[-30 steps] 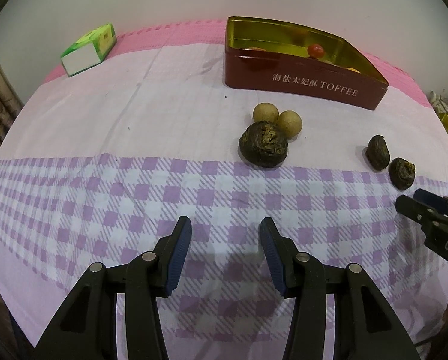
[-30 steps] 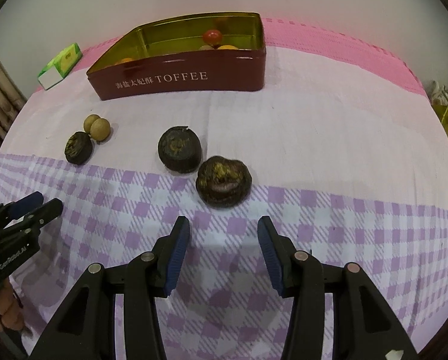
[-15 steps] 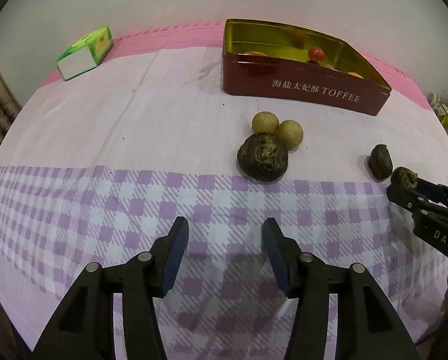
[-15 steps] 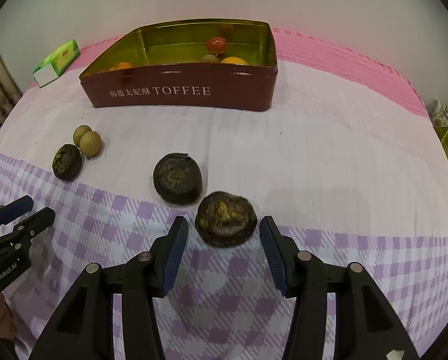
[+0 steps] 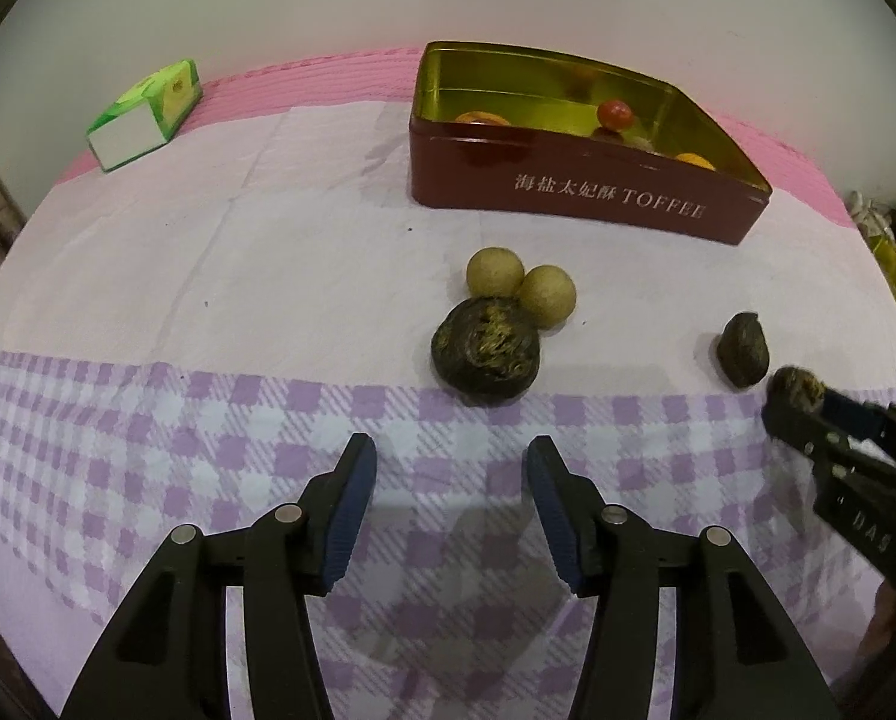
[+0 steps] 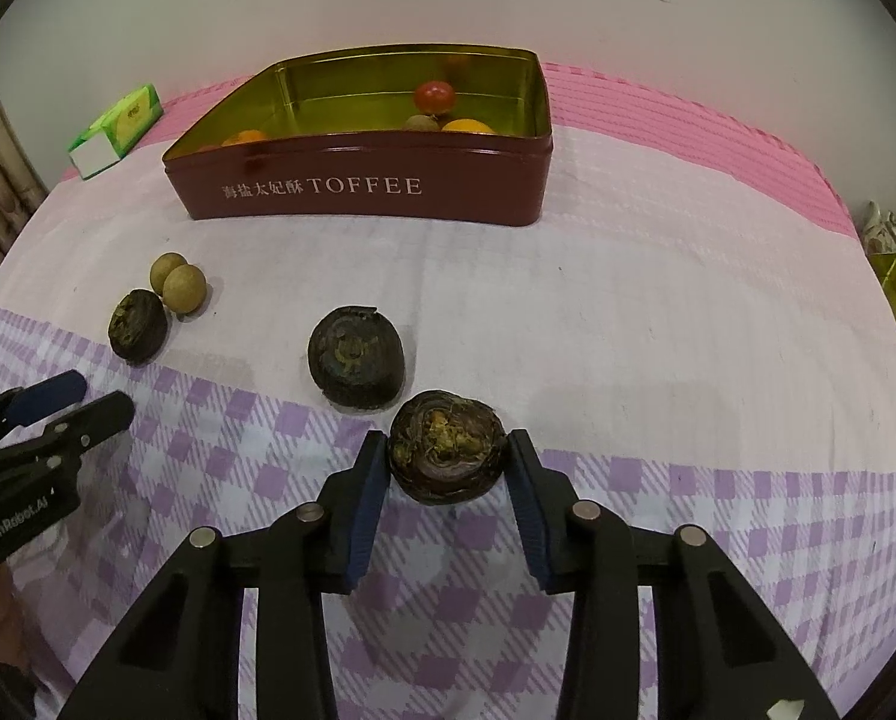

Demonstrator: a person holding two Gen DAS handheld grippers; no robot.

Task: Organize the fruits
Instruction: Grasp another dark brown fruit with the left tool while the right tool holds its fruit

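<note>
The right gripper (image 6: 448, 468) is closing its blue pads around a dark wrinkled fruit (image 6: 446, 456) on the checked tablecloth (image 6: 718, 498), the fruit sitting between the jaws. A second dark fruit (image 6: 356, 356) lies just behind it, and the red TOFFEE tin (image 6: 357, 189) stands well beyond. The left gripper (image 5: 451, 501) hovers spread and empty, short of a third dark fruit (image 5: 485, 350) touching two tan longans (image 5: 520, 283).

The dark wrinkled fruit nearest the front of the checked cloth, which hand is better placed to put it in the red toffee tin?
Right. The right tool already straddles that dark wrinkled fruit and its jaws are closing, while the left tool is open over bare cloth.
</note>
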